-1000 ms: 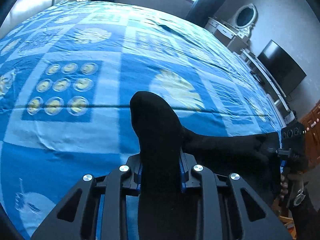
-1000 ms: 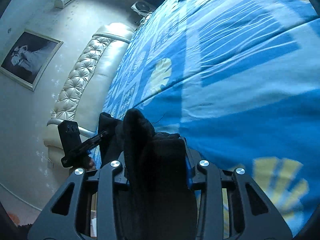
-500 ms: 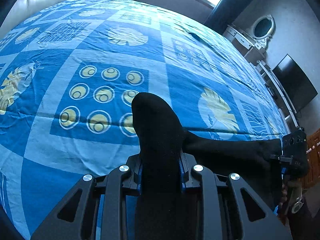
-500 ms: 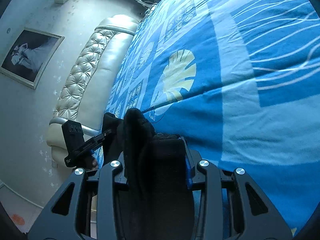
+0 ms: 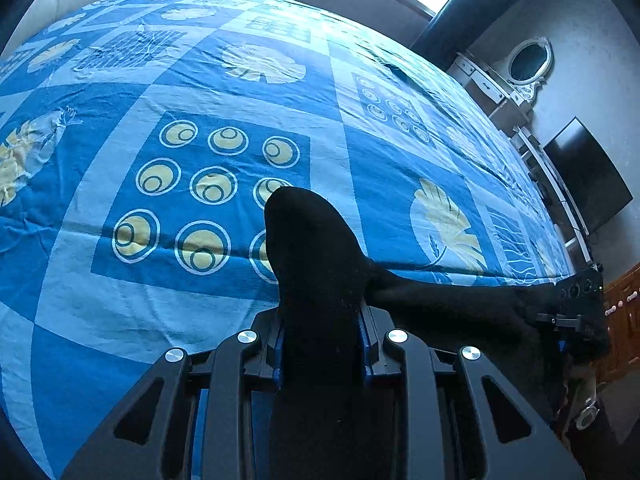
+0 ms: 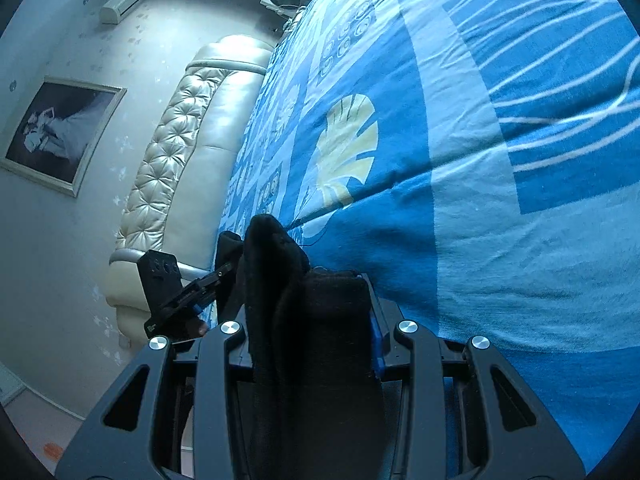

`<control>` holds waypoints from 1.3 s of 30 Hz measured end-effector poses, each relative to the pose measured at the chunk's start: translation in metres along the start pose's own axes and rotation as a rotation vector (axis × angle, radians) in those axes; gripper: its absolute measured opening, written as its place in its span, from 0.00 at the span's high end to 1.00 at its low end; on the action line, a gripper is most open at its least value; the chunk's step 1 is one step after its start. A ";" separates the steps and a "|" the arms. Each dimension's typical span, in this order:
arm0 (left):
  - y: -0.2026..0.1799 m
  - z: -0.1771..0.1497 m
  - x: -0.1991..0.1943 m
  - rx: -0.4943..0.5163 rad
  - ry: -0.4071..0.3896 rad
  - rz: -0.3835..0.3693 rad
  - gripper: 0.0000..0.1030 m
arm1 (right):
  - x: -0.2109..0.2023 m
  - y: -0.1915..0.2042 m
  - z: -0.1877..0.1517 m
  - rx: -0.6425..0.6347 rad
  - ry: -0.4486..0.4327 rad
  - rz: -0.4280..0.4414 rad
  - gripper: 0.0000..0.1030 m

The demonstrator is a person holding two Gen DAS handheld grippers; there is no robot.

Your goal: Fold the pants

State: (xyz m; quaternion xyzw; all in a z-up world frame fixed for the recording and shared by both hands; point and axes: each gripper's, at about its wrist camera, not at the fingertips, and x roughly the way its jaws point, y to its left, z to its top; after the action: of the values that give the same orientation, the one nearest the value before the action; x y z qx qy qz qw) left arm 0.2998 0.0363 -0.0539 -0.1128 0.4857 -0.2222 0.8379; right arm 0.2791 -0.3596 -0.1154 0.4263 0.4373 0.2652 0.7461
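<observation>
The black pants [image 5: 312,248] hang as a bunch between the pads of my left gripper [image 5: 320,344], which is shut on them above the blue patterned bedspread [image 5: 200,80]. From there a band of black cloth stretches right to my other gripper [image 5: 576,304] at the bed's edge. In the right wrist view my right gripper [image 6: 312,332] is shut on another bunch of the pants [image 6: 272,264], low over the bedspread [image 6: 480,200]. The left gripper [image 6: 168,292] shows to its left, with the cloth taut between the two.
A padded cream headboard [image 6: 180,160] runs along the bed's far side, under a framed picture [image 6: 60,136]. A television [image 5: 588,176] and a dresser with an oval mirror [image 5: 528,60] stand past the bed's right edge. A hand with a wristwatch [image 5: 586,416] holds the right gripper.
Both grippers have carried the pants further in over the bed, most of it in the first half second. The circle-pattern patch now lies under the left gripper. Both grips are unchanged.
</observation>
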 end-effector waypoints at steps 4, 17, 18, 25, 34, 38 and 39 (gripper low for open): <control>0.002 -0.001 0.005 -0.002 0.000 0.002 0.72 | -0.001 -0.003 -0.002 0.017 -0.008 0.014 0.65; -0.002 0.005 0.009 0.018 0.019 0.003 0.71 | -0.006 -0.005 -0.013 0.016 -0.061 0.023 0.65; -0.002 0.006 0.009 0.019 0.021 0.001 0.71 | -0.006 -0.006 -0.014 0.019 -0.064 0.028 0.65; 0.007 -0.002 -0.002 0.012 -0.008 -0.042 0.42 | -0.018 -0.001 -0.019 -0.001 -0.046 0.009 0.37; 0.036 -0.076 -0.056 -0.150 -0.007 -0.180 0.37 | -0.062 0.002 -0.087 0.000 -0.003 -0.026 0.27; 0.038 -0.117 -0.078 -0.209 -0.009 -0.224 0.31 | -0.067 0.006 -0.114 0.011 0.011 0.014 0.23; 0.038 -0.126 -0.081 -0.237 -0.003 -0.247 0.31 | -0.067 0.007 -0.119 0.016 0.004 0.026 0.20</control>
State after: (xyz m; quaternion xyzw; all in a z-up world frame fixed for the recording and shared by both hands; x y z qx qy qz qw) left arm 0.1667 0.1122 -0.0708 -0.2701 0.4898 -0.2644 0.7857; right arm 0.1430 -0.3593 -0.1111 0.4376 0.4353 0.2723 0.7381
